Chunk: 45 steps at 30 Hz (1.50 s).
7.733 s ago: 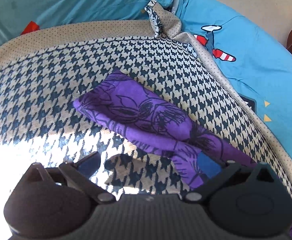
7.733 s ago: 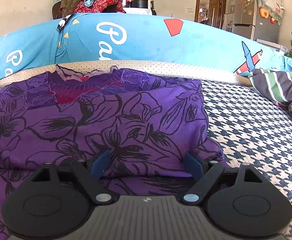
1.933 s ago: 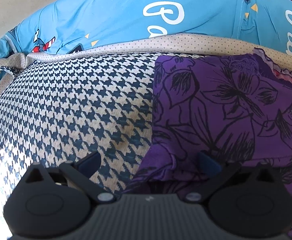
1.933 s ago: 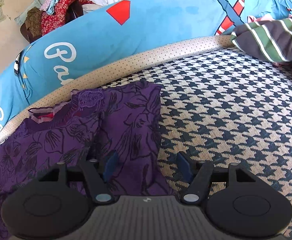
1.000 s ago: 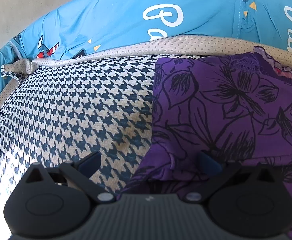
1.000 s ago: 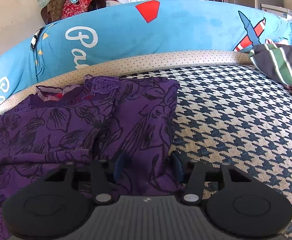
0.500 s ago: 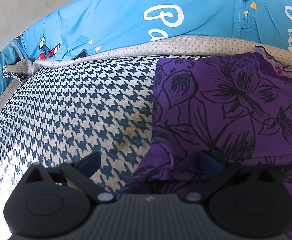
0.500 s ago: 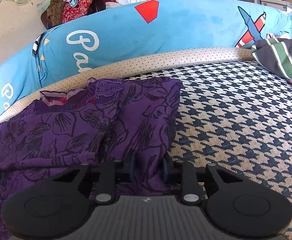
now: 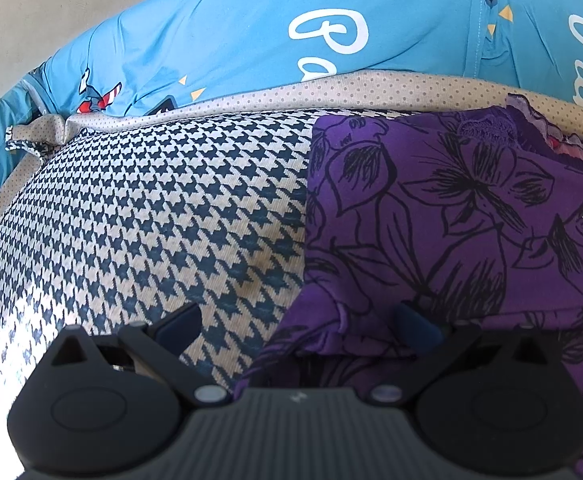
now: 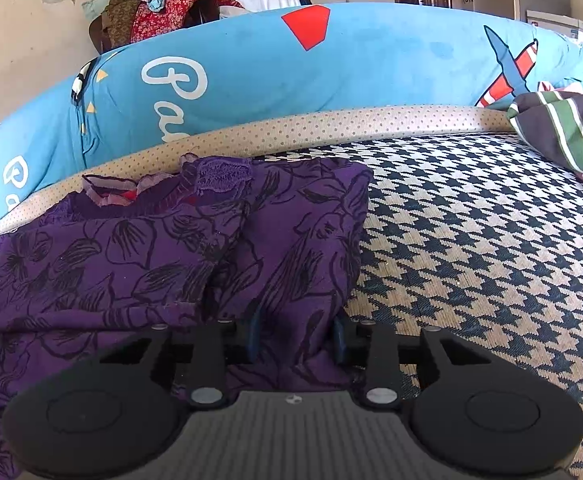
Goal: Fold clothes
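A purple garment with black flower outlines (image 9: 431,216) lies spread on a houndstooth cover (image 9: 151,220). Its frilled neckline shows at the far edge (image 10: 131,192). In the left wrist view my left gripper (image 9: 297,322) stands open over the garment's left edge, one blue pad on the cover and the other over purple cloth. In the right wrist view the purple garment (image 10: 171,248) fills the left half, and my right gripper (image 10: 296,334) is shut on a bunched fold of its right edge.
A long blue cushion with white lettering (image 10: 251,68) runs along the far side behind a dotted beige border (image 10: 331,124). A striped green and grey cloth (image 10: 571,132) lies at the far right. Bare houndstooth cover (image 10: 491,240) stretches right of the garment.
My right gripper's fingers have drawn together, from open around the garment's right edge to shut on a fold of it. The left gripper has barely moved and stays open.
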Each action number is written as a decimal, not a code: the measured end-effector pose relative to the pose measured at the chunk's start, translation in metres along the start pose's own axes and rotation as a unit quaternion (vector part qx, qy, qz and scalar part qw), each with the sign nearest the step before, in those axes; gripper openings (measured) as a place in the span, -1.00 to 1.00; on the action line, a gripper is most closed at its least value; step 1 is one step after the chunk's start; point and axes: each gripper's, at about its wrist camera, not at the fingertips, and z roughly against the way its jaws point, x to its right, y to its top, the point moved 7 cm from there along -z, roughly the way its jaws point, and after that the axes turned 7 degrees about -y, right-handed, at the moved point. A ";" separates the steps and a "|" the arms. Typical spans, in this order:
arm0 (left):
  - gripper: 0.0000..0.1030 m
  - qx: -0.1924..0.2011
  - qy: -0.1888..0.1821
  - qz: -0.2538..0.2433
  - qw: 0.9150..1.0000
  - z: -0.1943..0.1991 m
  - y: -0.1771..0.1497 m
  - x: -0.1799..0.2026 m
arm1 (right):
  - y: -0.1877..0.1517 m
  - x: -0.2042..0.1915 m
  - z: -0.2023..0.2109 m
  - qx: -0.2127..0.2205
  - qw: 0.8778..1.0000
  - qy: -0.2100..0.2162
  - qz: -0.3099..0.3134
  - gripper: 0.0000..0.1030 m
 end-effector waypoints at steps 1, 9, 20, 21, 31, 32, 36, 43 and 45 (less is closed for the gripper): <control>1.00 0.002 0.001 -0.005 1.000 0.002 0.000 0.001 | 0.000 0.000 0.000 0.000 1.000 0.001 -0.004 -0.51; 1.00 0.018 -0.016 -0.034 0.999 0.022 0.001 0.014 | 0.005 -0.002 0.004 0.003 1.000 0.007 -0.013 -0.65; 1.00 0.025 -0.049 -0.068 0.996 0.042 -0.006 0.040 | 0.009 0.000 0.010 0.004 0.999 0.024 -0.029 -0.65; 1.00 0.025 -0.052 -0.071 0.996 0.043 -0.007 0.043 | 0.010 0.000 0.012 0.005 0.999 0.027 -0.029 -0.65; 1.00 0.018 -0.064 -0.099 0.993 0.042 -0.015 0.065 | 0.015 0.007 0.020 0.010 0.997 0.052 -0.047 -0.67; 1.00 0.017 -0.065 -0.101 0.993 0.042 -0.016 0.067 | 0.015 0.007 0.021 0.011 0.997 0.054 -0.046 -0.67; 1.00 0.011 -0.067 -0.110 0.992 0.039 -0.020 0.073 | 0.016 0.005 0.024 0.016 0.998 0.058 -0.037 -0.67; 1.00 0.006 -0.071 -0.113 0.991 0.036 -0.022 0.075 | 0.006 0.016 0.009 -0.033 0.996 0.046 -0.071 -0.19; 1.00 0.006 -0.074 -0.113 0.991 0.036 -0.022 0.075 | 0.005 0.020 0.008 -0.039 0.994 0.052 -0.091 0.00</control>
